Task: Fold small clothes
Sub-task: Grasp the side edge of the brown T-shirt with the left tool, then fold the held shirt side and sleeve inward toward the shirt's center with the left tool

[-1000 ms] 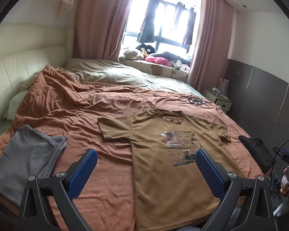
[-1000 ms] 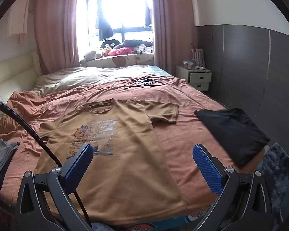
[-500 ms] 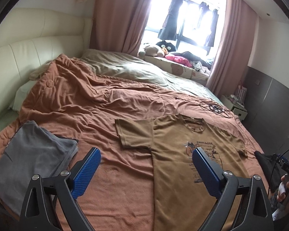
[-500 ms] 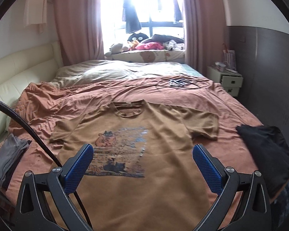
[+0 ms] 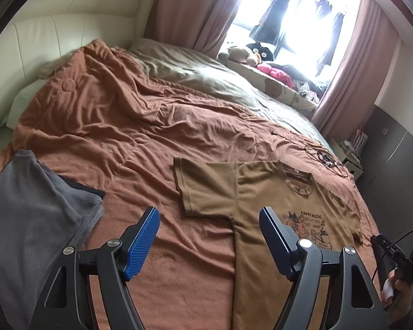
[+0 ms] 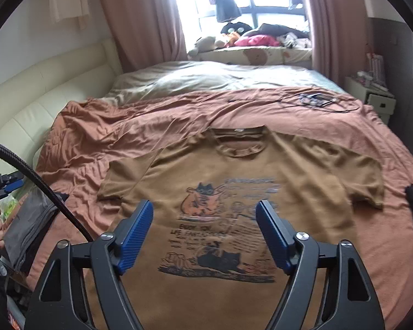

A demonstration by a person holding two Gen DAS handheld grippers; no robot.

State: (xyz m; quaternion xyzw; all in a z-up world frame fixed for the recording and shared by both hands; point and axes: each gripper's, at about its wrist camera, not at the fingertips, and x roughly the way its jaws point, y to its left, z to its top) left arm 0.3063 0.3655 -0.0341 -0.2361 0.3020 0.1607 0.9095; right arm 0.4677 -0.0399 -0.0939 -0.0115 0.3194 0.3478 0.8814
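Both grippers had swung left over the last second: the left gripper point(image 5: 209, 243) now hung above the bare blanket point(image 5: 118, 126), its jaws wide apart and empty, with the T-shirt's left sleeve point(image 5: 206, 185) just ahead and to its right. The right gripper point(image 6: 203, 235), equally spread and holding nothing, sat centred over the T-shirt point(image 6: 242, 192). That shirt lay flat, print up, collar pointing toward the window, long axis running away from both grippers.

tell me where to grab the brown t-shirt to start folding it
Take the brown t-shirt by its left sleeve, coming in from the shirt's left with the left hand-held gripper. The shirt lies flat, print up, and that sleeve sticks out sideways with a free hem edge on the orange blanket, easy to pinch.
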